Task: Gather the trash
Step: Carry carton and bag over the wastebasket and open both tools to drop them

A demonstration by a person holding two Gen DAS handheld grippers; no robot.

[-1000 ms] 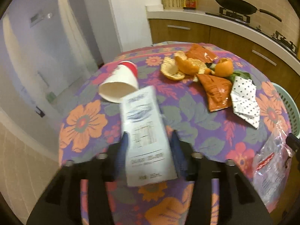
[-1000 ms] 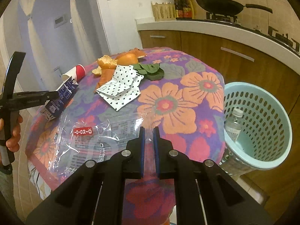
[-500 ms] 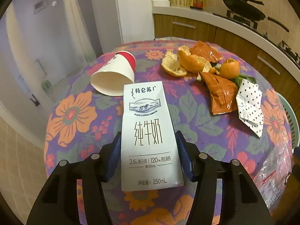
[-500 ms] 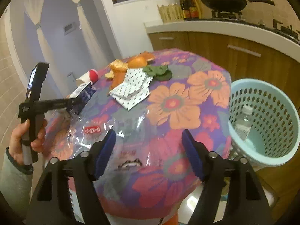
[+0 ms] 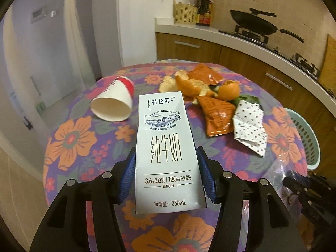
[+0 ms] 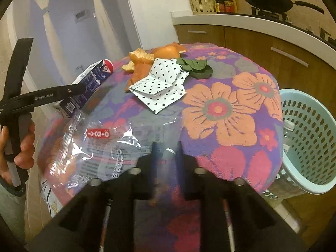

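The right gripper (image 6: 167, 153) is smeared by motion over the clear plastic bag (image 6: 100, 147), its grip impossible to judge. The left gripper (image 5: 167, 174) clamps one milk carton (image 5: 166, 147) above the table (image 5: 71, 145), near one paper cup (image 5: 113, 103) and two orange wrappers.

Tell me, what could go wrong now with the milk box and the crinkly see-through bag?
1. The left gripper pinches only the lower end of the milk carton, so the long top might swing or slip out on the way to the basket.
2. The clear plastic bag hangs over the table edge, and the right gripper is blurred, so its hold is unsure; the bag might slide to the floor.
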